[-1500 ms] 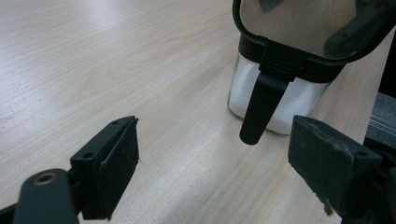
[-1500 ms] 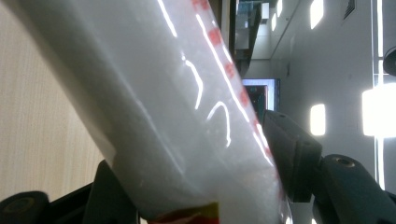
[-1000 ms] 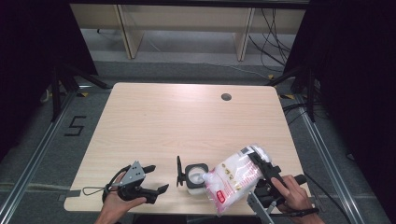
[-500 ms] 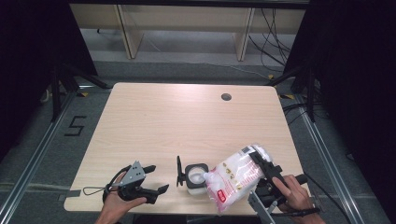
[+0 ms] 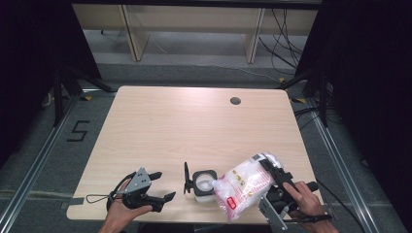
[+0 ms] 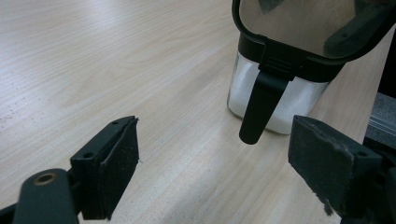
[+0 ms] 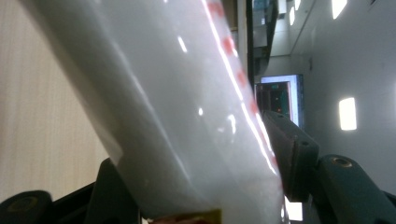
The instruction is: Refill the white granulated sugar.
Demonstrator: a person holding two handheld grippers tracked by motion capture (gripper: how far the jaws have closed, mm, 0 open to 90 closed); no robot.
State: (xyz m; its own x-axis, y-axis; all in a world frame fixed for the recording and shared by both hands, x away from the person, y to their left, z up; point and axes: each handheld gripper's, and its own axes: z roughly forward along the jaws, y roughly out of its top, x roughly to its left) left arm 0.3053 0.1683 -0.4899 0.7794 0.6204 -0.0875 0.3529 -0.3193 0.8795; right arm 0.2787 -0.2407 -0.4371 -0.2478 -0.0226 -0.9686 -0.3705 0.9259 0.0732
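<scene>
The soft, slippery bag (image 5: 241, 187) of white granules, tilted over the open container (image 5: 203, 184), sags, so the right gripper (image 5: 273, 171) jaws clamp its far end, while the left gripper (image 5: 159, 187) jaws stand wide open and empty.

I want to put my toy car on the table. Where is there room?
The table is bare wood from the far edge with its round hole down past the middle. The near edge is crowded: left gripper, open jar, and plastic bag clamped in the right gripper.
</scene>
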